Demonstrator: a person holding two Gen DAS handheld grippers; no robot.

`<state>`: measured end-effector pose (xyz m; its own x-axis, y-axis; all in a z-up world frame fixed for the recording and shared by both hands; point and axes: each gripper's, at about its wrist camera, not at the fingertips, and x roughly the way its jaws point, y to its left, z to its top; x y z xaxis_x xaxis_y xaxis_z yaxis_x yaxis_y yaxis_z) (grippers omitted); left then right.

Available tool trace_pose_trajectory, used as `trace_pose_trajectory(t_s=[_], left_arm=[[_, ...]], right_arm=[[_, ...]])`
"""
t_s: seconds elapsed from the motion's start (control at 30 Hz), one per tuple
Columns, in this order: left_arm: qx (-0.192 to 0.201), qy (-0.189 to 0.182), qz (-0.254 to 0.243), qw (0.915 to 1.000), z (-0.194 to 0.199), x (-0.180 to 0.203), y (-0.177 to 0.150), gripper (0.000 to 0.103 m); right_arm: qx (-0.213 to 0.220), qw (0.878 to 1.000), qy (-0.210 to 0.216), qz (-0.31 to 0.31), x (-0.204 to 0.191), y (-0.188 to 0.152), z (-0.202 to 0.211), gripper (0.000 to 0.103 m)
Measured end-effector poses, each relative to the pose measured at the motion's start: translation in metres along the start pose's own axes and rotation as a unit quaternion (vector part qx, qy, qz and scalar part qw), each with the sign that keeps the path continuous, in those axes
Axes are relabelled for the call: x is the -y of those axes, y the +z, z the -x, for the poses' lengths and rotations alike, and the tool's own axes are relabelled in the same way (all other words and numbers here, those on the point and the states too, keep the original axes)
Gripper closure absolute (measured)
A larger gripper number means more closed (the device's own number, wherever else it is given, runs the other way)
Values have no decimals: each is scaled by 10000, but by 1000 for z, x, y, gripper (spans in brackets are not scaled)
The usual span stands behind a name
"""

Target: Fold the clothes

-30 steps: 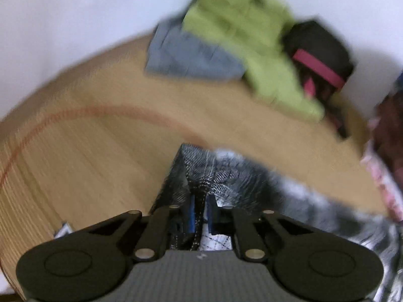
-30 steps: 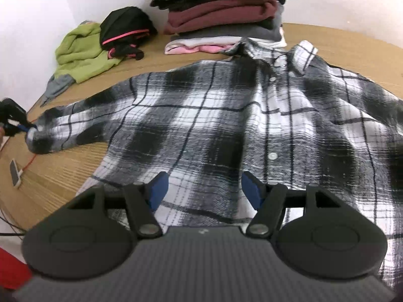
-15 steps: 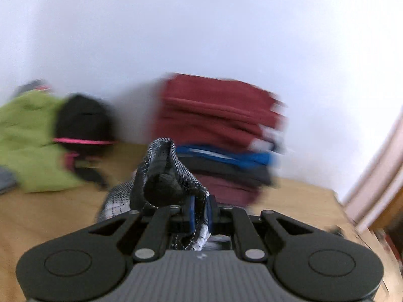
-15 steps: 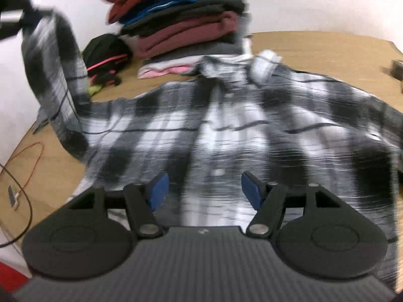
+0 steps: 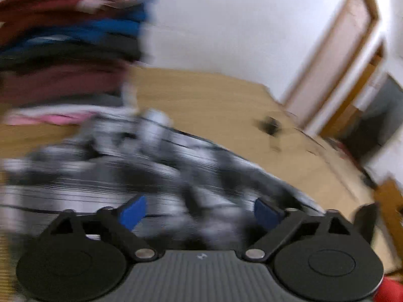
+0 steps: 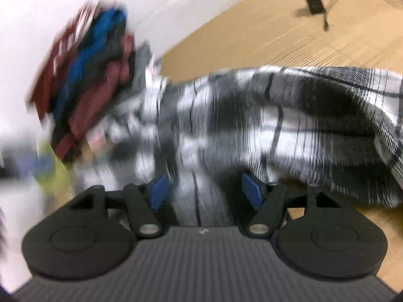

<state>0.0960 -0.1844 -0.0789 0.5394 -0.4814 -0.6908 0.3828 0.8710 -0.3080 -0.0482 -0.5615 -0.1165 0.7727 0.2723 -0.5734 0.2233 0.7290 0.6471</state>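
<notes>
I'm seeing both views motion-blurred, so detail is thin. The black-and-white plaid flannel shirt [image 6: 264,125] is lying spread on the light wooden surface [image 5: 214,95], collar end toward the tall stack of folded clothes in maroon, blue and dark grey [image 5: 63,42] by the white wall. I'm reading the left gripper [image 5: 200,210] as hovering over the shirt with jaws spread, nothing between the blue pads; the fabric is directly ahead of and below it. The right gripper [image 6: 204,188] is also spread and empty, sitting low over the near edge of the shirt, with a plaid sleeve or side panel bulging up ahead and to its right. The shirt's long axis is running away from the jaws toward the stack, so I'm judging the right gripper nearer to that raised side for the next fold. No containers in view; a small black object with a cord [image 6: 314,2] is lying well apart on the surface.
</notes>
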Motion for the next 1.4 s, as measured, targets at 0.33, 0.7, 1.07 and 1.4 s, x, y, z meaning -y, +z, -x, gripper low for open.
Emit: trace_pose_trajectory(t_s=[0.33,0.7,1.07,1.4], left_arm=[[45,1809,1071,9776,-22,-181,17,4],[-735,1822,1110,9742,-82,-210,-22,4],[-420,1739,1454,9731,-73,-217,-23,15],[-450,1611,1242,9781,-98,-229,31,9]], right_arm=[[-914,9917,286,862,-68,28,-108,35],[-79,9852,-119,1707,-108,0,-122,100],[-950,9897,111,1069,-82,29,-147,40],[-350,9885,-58,1471,-100,16,-141,95]])
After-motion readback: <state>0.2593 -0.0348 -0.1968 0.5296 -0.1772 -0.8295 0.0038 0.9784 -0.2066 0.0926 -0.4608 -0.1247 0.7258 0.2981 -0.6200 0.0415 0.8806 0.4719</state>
